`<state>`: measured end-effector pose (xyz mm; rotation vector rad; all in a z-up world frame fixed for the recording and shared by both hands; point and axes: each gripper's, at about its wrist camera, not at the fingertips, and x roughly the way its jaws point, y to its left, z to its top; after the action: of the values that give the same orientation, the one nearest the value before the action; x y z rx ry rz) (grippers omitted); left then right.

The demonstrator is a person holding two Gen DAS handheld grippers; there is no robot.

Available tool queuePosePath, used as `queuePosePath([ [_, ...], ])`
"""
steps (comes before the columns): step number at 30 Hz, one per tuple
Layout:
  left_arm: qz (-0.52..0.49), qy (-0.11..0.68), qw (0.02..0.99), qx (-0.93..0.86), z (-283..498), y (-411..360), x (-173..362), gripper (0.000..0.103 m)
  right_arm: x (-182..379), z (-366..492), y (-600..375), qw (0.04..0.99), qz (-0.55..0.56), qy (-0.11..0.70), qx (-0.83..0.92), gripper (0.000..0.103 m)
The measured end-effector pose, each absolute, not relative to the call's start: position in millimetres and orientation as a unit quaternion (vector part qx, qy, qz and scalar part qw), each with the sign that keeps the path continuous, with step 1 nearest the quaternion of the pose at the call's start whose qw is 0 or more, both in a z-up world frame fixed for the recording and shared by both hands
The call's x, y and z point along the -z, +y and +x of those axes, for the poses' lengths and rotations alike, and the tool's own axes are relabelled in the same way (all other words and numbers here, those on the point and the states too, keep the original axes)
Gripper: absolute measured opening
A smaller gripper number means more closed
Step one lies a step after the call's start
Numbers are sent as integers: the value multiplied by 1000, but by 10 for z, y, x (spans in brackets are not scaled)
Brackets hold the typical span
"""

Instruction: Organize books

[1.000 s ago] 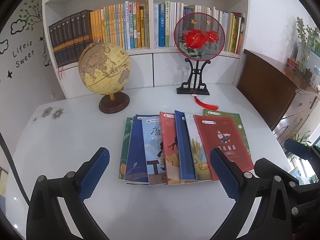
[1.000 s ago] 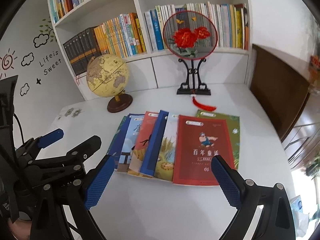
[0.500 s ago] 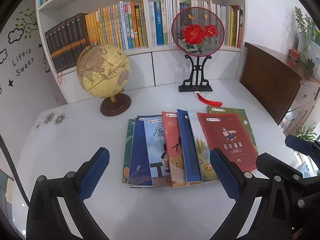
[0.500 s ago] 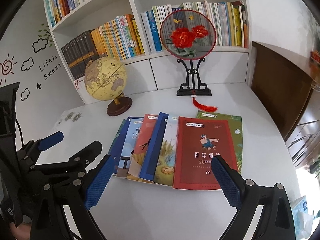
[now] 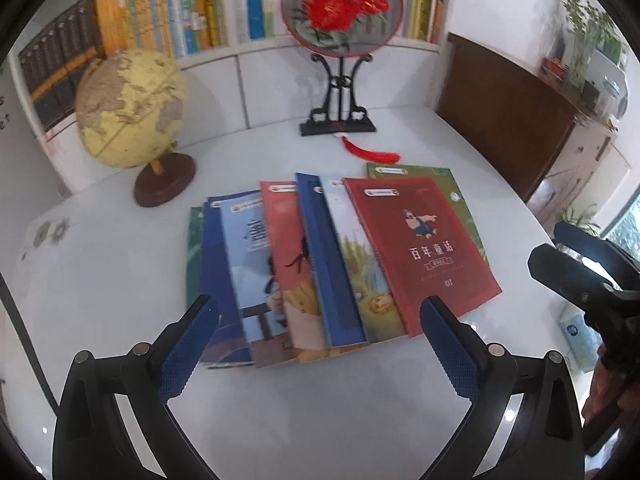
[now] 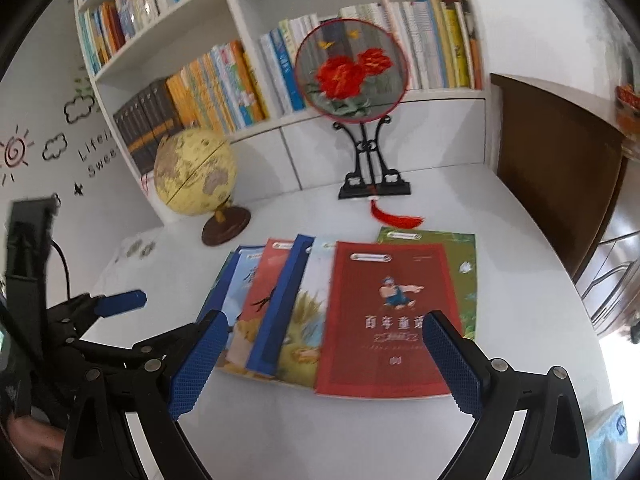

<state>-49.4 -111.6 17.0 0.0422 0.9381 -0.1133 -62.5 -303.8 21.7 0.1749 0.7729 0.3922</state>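
Several thin picture books lie fanned out and overlapping on the white table (image 5: 100, 280). A red-covered book (image 5: 420, 248) lies on top at the right, over a green one (image 5: 460, 196); blue and light-blue ones (image 5: 216, 256) lie at the left. My left gripper (image 5: 316, 348) is open and empty just above the fan's near edge. My right gripper (image 6: 324, 360) is open and empty over the near edge of the red book (image 6: 384, 320). The left gripper shows at the left of the right wrist view (image 6: 120, 304).
A yellow globe (image 5: 128, 108) on a brown base stands behind the books at the left. A round red-flower fan on a black stand (image 5: 340, 20) with a red tassel (image 5: 372, 154) stands behind them. A white bookshelf (image 6: 256, 92) holds upright books. A brown cabinet (image 5: 512, 120) stands at the right.
Both grippers have moved forward and down toward the fanned books, which now look larger and closer. The books have not moved. Both grippers stay open.
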Motion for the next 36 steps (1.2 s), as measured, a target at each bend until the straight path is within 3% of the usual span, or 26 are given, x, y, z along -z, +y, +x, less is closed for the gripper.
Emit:
queuePosePath([
  [5,16,492,867,74,-220,-1312,61,101,120,-378,-3398,883,95,416,-197,98],
  [8,-46,541,836,85,31,-1374,358,100,347,-175,-3551,870,86,442,-203,97],
  [10,-78,547,828,96,92,-1406,455,100,493,-54,-3627,861,84,455,-212,83],
  [12,-93,549,824,102,168,-1500,558,99,670,101,-3679,848,81,474,-223,77],
  [26,-77,546,823,141,347,-1936,797,102,1327,494,-3909,817,142,504,-243,77],
  [36,-55,545,824,145,390,-2106,842,102,1361,452,-4032,794,224,486,-287,78],
])
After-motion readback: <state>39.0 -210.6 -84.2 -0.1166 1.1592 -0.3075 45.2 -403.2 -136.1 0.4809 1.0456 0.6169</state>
